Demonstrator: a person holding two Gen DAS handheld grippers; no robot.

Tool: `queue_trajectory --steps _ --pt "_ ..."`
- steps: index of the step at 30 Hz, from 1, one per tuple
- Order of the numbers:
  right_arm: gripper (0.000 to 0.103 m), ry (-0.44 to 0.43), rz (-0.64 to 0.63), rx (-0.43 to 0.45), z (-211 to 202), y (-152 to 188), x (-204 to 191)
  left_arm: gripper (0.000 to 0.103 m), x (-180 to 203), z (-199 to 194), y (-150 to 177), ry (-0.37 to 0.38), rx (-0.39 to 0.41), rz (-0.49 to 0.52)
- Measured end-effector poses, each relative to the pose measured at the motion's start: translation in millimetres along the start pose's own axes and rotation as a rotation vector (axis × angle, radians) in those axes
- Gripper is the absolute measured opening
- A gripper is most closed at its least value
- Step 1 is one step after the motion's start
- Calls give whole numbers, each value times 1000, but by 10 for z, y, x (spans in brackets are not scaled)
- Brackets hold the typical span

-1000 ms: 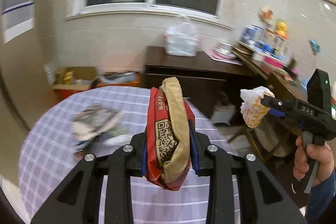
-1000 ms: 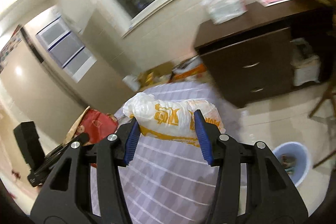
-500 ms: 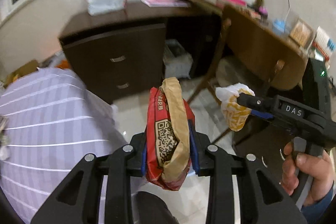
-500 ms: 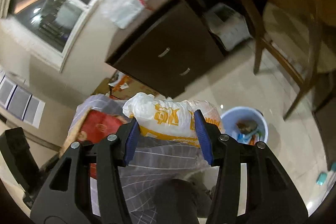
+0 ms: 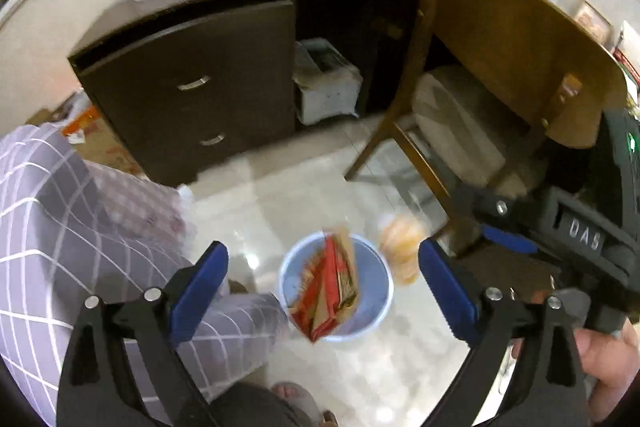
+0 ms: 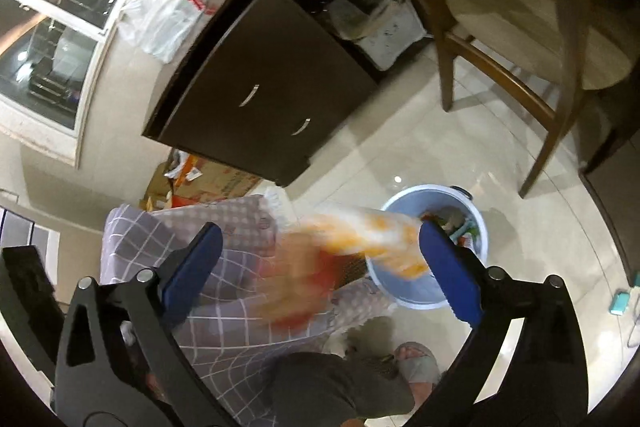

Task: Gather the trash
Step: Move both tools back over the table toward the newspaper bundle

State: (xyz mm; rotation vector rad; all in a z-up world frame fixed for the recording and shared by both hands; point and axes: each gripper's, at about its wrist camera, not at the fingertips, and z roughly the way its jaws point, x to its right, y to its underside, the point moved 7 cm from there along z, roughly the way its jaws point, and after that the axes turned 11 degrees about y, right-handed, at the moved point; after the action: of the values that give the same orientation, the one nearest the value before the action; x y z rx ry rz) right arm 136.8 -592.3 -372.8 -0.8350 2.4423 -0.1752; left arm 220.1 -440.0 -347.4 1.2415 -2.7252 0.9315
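The left gripper (image 5: 323,285) is pointing steeply down at the floor with its blue pads (image 5: 198,291) standing wide apart, the jaws having just been opening, and nothing is pressing against either pad. Between them and below, free of both, the red snack bag (image 5: 326,289) is hanging in mid-air, blurred, right over the mouth of the pale blue bin (image 5: 372,301) that is sitting on the glossy tiled floor (image 5: 280,203). The right gripper (image 6: 320,265) is likewise standing spread, its jaws having just been opening; the white-and-orange wrapper (image 6: 376,239) is lying smeared between its pads, its far end close against the right-hand pad (image 6: 450,269), though the blur is too heavy to say whether it is touching. In the right wrist view that wrapper is crossing the near rim of the bin, where older scraps are already lying inside, and the red bag is showing only as a blur lower left of it. In the left wrist view the wrapper is showing as an orange blur just right of the bin's rim, beneath the right gripper's arm, with a hand (image 5: 608,359) gripping its handle. A checked grey tablecloth (image 5: 52,211) is draping down on the left, a dark drawer cabinet (image 5: 200,87) is standing behind, and a wooden chair (image 5: 460,115) is standing to the right.
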Motion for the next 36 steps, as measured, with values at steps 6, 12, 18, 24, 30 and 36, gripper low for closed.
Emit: queue_trajectory --steps 6,12,18,24,30,36 --pt "97 39 16 25 -105 65 111 94 -65 -241 -33 0 41 -21" --pt "97 39 0 59 -324 140 -34 94 -75 -670 -59 -6 120 -1" --pt "97 7 -61 115 -650 186 -412 94 -139 -1173 -18 -13 199 -1" --pt "97 -38 -153 187 -1068 261 -1023 94 -225 -1693 3 -31 281 17" --pt "97 -80 -274 232 -1359 448 -1652 94 -451 -2203 80 -62 364 4" --pt "97 -114 -417 221 -1381 793 -2338 94 -902 -2678 310 -125 425 -52"
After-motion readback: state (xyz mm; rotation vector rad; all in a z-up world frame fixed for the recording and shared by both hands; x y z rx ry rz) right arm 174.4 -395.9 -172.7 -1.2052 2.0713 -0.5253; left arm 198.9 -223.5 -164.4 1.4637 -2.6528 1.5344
